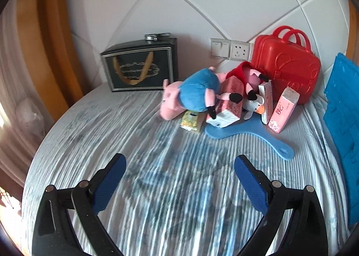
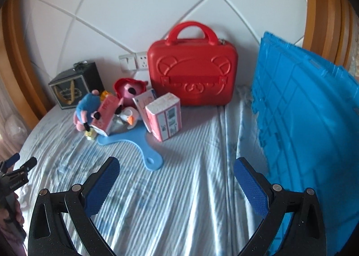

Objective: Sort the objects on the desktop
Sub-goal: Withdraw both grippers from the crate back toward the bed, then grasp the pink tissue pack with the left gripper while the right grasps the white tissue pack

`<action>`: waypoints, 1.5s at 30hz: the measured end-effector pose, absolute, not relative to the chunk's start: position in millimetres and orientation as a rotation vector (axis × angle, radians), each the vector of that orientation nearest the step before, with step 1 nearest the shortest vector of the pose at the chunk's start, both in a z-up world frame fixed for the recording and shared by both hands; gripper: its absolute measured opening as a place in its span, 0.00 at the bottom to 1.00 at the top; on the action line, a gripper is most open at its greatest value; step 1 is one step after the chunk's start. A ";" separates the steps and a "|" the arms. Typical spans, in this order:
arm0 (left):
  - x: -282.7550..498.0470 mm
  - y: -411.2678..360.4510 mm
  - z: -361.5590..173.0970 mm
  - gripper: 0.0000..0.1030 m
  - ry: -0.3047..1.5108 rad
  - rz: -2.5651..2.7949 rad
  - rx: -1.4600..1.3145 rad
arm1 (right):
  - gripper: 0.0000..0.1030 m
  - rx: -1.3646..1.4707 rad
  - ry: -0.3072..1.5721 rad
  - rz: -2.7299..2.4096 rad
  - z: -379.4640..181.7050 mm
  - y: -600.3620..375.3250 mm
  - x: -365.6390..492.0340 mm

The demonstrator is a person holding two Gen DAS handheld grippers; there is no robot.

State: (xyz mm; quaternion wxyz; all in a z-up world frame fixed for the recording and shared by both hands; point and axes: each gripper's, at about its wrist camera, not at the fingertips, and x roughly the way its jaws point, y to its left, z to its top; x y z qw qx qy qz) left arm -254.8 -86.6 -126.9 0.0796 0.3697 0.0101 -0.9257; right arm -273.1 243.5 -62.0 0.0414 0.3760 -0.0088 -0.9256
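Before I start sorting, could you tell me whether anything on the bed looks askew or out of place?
Yes. The toys and tissue packs sit in a jumble: the blue-and-pink plush pig lies tipped over a tilted tissue pack, which rests on the blue paddle. The red case stands upright.

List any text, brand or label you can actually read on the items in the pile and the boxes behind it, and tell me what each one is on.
None can be read with confidence.
Pink tissue pack: red script on the side, too blurred.
Larger pink tissue pack: printing blurred.
White box: small print, illegible.
Black gift box: gold ornate emblem, lettering too small.
Yellow packet: pattern only, blurred.
Red case: embossed bear face, no words.
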 end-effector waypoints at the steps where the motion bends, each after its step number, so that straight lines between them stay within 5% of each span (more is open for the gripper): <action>1: -270.2 -79.6 -133.4 0.96 0.004 -2.780 1.117 | 1.00 1.178 -0.027 -2.830 -69.9 244.1 -285.7; 23: -488.6 -1.7 -225.1 0.94 -0.276 -2.841 1.199 | 1.00 1.323 0.024 -2.642 -204.9 207.6 -490.1; 26: -501.8 -1.4 -229.1 0.61 -0.210 -2.804 1.285 | 1.00 1.344 0.007 -2.641 -213.6 205.6 -503.3; 29: -490.6 -3.5 -224.1 0.57 -0.171 -2.813 1.277 | 0.99 1.344 -0.037 -2.645 -216.6 207.6 -505.9; 32: -466.8 -3.4 -220.2 0.57 -0.147 -2.815 1.299 | 0.53 1.314 -0.071 -2.651 -211.2 211.8 -493.5; 34: -447.7 -5.0 -219.9 0.55 -0.080 -2.823 1.343 | 0.37 1.335 -0.049 -2.684 -208.8 214.6 -483.6; 35: -439.0 -5.1 -221.1 0.55 -0.051 -2.819 1.365 | 0.36 1.360 -0.048 -2.686 -209.5 217.8 -477.5; 41: -404.8 3.3 -220.5 0.54 -0.033 -2.833 1.355 | 0.40 1.446 -0.117 -2.673 -213.8 241.5 -444.9; 43: -407.9 0.6 -211.9 0.54 -0.010 -2.850 1.340 | 0.70 1.420 -0.149 -2.677 -207.6 242.0 -440.7; 45: -414.7 0.0 -200.8 0.54 -0.015 -2.869 1.285 | 0.79 1.369 -0.152 -2.701 -198.1 237.2 -439.7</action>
